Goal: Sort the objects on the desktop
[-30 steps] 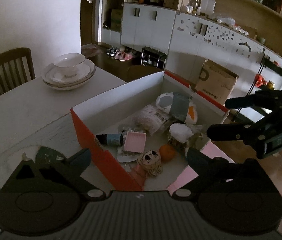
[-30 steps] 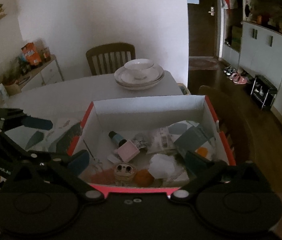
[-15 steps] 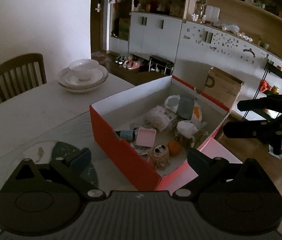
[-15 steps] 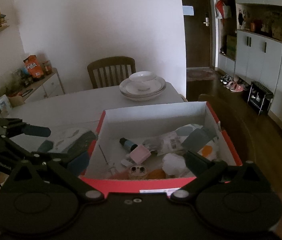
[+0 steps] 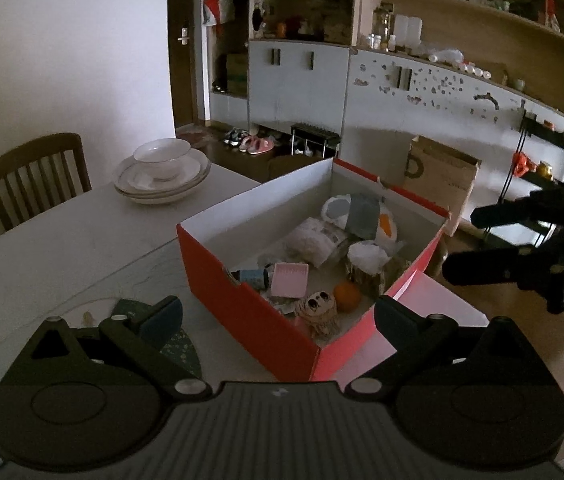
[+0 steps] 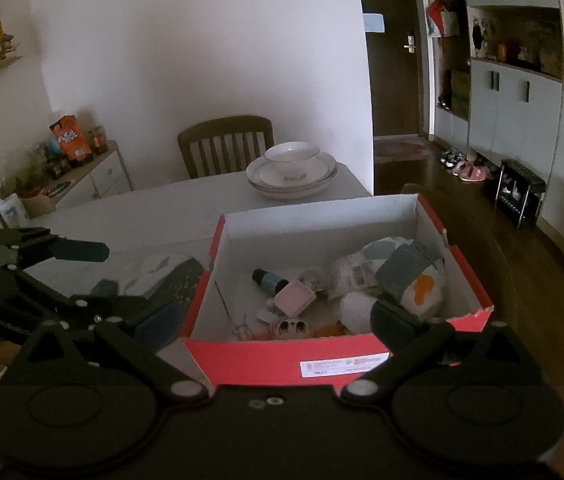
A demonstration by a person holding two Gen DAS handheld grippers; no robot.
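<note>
**Both grippers empty, jaws spread, held clear of the red box**

Your left gripper has its jaws spread with nothing between them. It sits above the desk, aimed at the near corner of the red shoebox. Your right gripper is the same: jaws spread, empty, facing the box's labelled end wall from outside. In the left wrist view it shows off the box's right side, not touching it.

The sorted items sit inside the box:
- small dark bottle with a blue label, lying on its side
- pink square case, just beside the bottle
- little doll with big eyes, near the front wall
- orange fruit, touching or just beside the doll
- white crumpled wad
- white packet with a barcode
- grey, white and orange plush at the far end

Outside the box, a dark patterned pouch lies on the desk by the box's left wall. Stacked plates with a bowl on top stand at the far desk edge, well apart, with a wooden chair behind.
</note>
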